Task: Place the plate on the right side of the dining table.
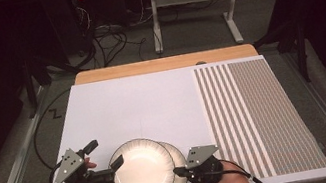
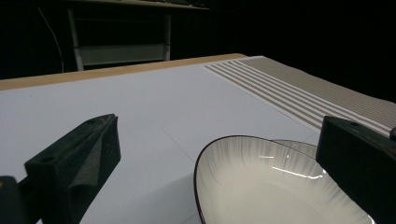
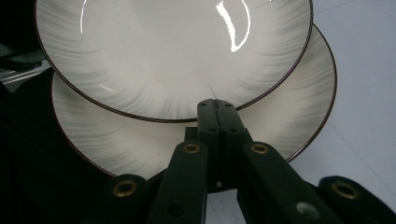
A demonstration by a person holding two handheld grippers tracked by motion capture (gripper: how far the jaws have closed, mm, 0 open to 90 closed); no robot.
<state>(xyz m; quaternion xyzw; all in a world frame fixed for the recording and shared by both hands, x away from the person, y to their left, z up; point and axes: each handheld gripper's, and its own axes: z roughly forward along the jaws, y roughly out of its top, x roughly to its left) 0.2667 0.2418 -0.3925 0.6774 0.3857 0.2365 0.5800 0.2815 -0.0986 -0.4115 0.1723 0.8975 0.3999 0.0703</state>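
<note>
While I watch from the high view, two plates sit overlapped at the near edge of the desk, between my two grippers.

Landmark: upper plate (image 1: 141, 170), white with a thin dark rim, lying partly on top of the lower plate (image 1: 178, 162), which peeks out to its right.

Desk: white board (image 1: 127, 103) with a striped mat (image 1: 261, 114) well to the right of the upper plate.

Left gripper (image 1: 103, 159): released, jaws spread wide, one jaw tip at the upper plate's left rim. In the left gripper view the upper plate (image 2: 275, 186) lies ahead and to the right, between the two jaws.

Right gripper (image 1: 177, 171): clenched, jaws pressed together with nothing between them. In the right gripper view the closed gripper (image 3: 217, 105) sits over the lower plate (image 3: 289, 112), pointing at the near rim of the upper plate (image 3: 173, 56).

Key relation: the upper plate lies directly right of the left gripper and directly left of the right gripper. Both are close; I judge the open left gripper better placed to take its rim.

Contact: I cannot tell whether the right gripper touches the lower plate.
</note>
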